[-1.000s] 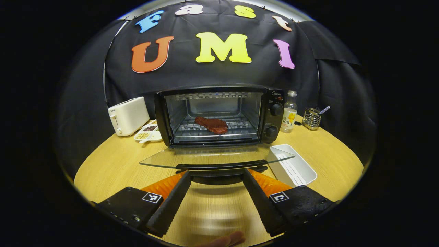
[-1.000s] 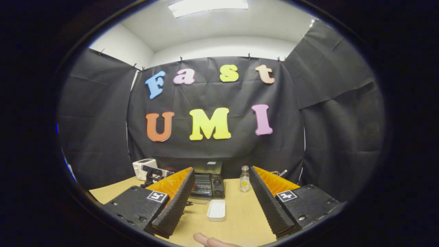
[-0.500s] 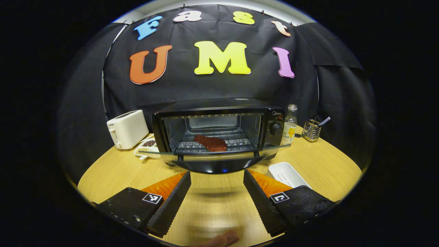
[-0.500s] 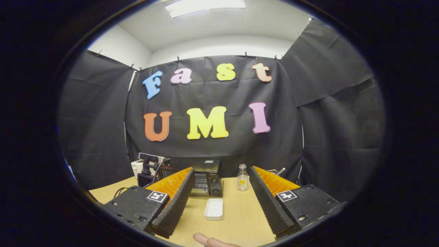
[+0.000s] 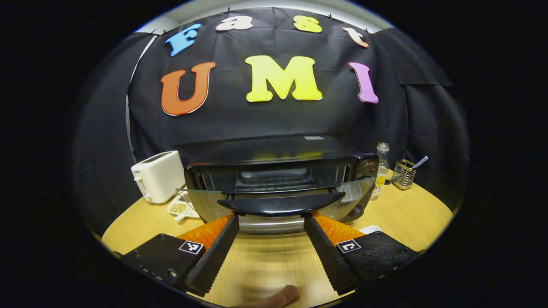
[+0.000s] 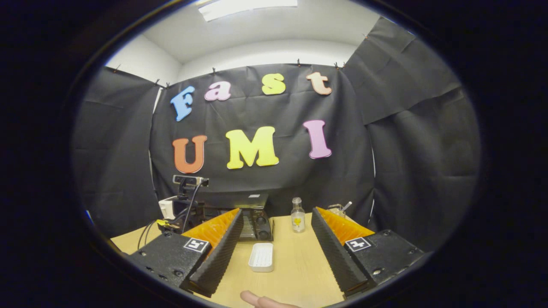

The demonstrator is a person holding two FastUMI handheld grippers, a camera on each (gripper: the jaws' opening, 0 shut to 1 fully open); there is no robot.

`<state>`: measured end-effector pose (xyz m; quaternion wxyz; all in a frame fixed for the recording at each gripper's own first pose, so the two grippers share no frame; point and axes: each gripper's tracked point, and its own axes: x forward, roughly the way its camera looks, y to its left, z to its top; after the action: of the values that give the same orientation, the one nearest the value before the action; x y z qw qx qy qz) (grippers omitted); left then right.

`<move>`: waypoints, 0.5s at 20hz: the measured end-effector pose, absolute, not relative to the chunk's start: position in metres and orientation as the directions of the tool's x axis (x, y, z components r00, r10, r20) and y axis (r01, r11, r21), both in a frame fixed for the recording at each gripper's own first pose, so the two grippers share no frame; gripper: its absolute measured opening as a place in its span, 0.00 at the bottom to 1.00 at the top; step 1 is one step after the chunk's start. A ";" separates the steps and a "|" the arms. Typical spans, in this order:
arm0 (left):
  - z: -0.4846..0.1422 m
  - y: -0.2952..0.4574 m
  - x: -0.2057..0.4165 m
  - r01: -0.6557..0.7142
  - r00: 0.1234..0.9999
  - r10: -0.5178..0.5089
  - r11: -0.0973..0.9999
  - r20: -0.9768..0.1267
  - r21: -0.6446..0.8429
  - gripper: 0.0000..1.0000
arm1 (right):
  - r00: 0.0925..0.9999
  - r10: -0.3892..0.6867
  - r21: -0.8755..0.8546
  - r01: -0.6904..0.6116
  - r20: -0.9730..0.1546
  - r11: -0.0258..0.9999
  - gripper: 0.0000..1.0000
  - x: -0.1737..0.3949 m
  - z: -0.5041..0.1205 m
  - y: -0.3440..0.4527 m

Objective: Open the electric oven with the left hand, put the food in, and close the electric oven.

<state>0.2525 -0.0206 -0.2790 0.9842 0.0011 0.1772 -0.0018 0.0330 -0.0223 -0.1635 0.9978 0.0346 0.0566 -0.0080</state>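
On the table [image 5: 398,214], oven door handle [image 5: 280,204] at left gripper [image 5: 270,222] fingertips.

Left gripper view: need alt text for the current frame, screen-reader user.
A black electric oven sits on a wooden table, its glass door partly raised, with the open left gripper just under the door handle. A white toaster stands to the oven's left; a glass bottle and wire holder to its right.

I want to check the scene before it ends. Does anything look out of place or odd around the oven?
Only the oven door stands out: it is half raised, not shut, with the left claw open just under its handle. That fits closing. The toaster, bottle and white tray stand in order; nothing spilled.
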 end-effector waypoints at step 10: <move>-0.183 -0.013 0.172 -0.002 0.978 -0.006 0.999 -0.211 -0.037 0.96 | 0.993 -0.017 0.062 0.025 -0.114 0.998 1.00 0.024 -0.165 -0.025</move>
<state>0.1723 -0.0126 -0.1828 0.9942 -0.0186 0.1059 -0.0010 0.0236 -0.0255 -0.1655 0.9978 0.0318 0.0570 -0.0105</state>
